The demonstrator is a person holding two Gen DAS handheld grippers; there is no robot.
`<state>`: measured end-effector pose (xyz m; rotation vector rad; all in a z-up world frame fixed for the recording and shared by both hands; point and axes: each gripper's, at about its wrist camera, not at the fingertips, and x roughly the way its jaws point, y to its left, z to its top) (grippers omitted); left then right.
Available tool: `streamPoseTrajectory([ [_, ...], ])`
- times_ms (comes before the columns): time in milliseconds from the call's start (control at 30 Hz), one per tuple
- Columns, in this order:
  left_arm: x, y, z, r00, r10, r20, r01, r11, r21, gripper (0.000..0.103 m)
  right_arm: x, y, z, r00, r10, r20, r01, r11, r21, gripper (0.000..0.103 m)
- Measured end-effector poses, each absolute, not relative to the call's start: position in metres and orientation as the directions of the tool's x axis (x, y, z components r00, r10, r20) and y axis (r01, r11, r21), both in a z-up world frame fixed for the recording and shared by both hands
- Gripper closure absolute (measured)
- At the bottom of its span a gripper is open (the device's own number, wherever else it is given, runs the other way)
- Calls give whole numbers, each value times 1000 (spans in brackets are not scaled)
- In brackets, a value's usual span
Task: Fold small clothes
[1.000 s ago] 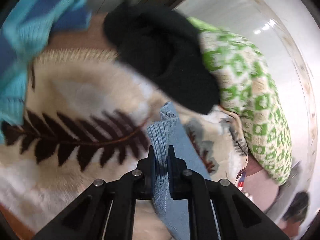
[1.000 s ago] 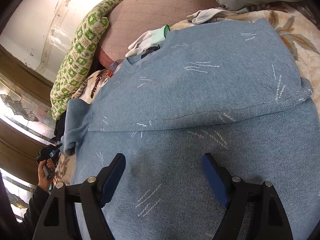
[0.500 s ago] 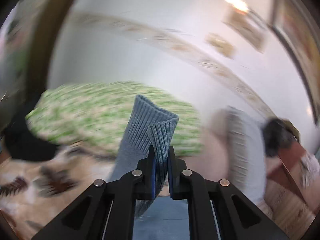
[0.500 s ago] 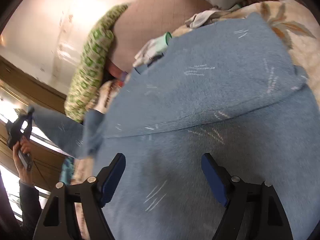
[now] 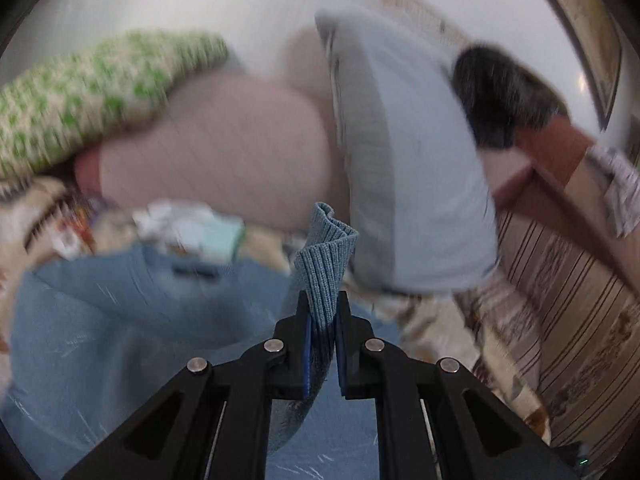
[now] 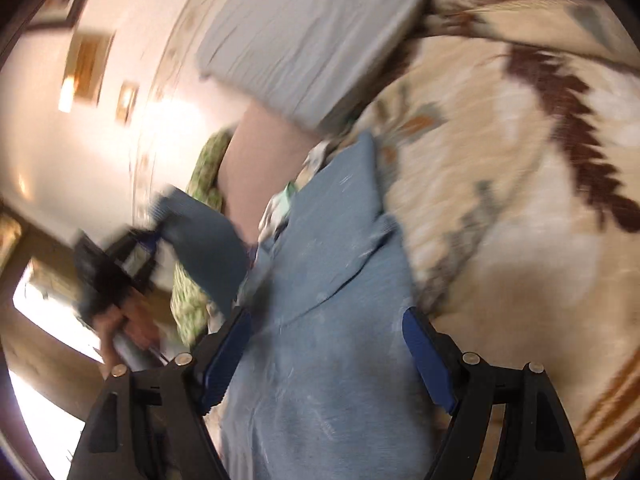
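Blue knit: one sweater [image 6: 320, 360] lies on the leaf-print blanket [image 6: 500, 200], its ribbed cuff [image 5: 326, 264] pinched by the left gripper [image 5: 323, 312] and lifted at twelve o'clock. The right gripper [image 6: 326, 348] hovers with fingers spread, holding nothing. The cuff could slip, or the sleeve land crooked, since only one thin edge is gripped. Three pillows lean behind.

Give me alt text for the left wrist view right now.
The left gripper is shut on the ribbed cuff of a blue knit sweater, lifted above its body. Behind, blurred: a green-patterned pillow, a pink cushion and a pale grey pillow.
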<state>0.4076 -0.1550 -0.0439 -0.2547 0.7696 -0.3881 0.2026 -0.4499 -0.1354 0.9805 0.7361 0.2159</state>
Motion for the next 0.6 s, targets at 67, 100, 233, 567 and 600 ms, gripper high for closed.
streamPoseTrajectory([
  [67,411,-178,-85,569,-436,-698,259,900,-351,93,204,-454,-136,752,473,-459,152,554,819,22],
  [100,409,-188,-100,541,-421,-728,262,907,-330,92,204,-455,-136,753,472,-458,149,556,818,22],
  [233,407,-192,-127,456,-390,-800,236,920,-314,38,209,-456,-142,743,471,-475,155,570,807,22],
  [567,346,-15,-62,668,-377,-642,165,916,-367,10,213,-439,-135,723,408,-557,186,662,726,19],
  [600,345,4,-67,678,-342,-651,120,925,-361,10,220,-430,-132,711,407,-574,176,687,705,18],
])
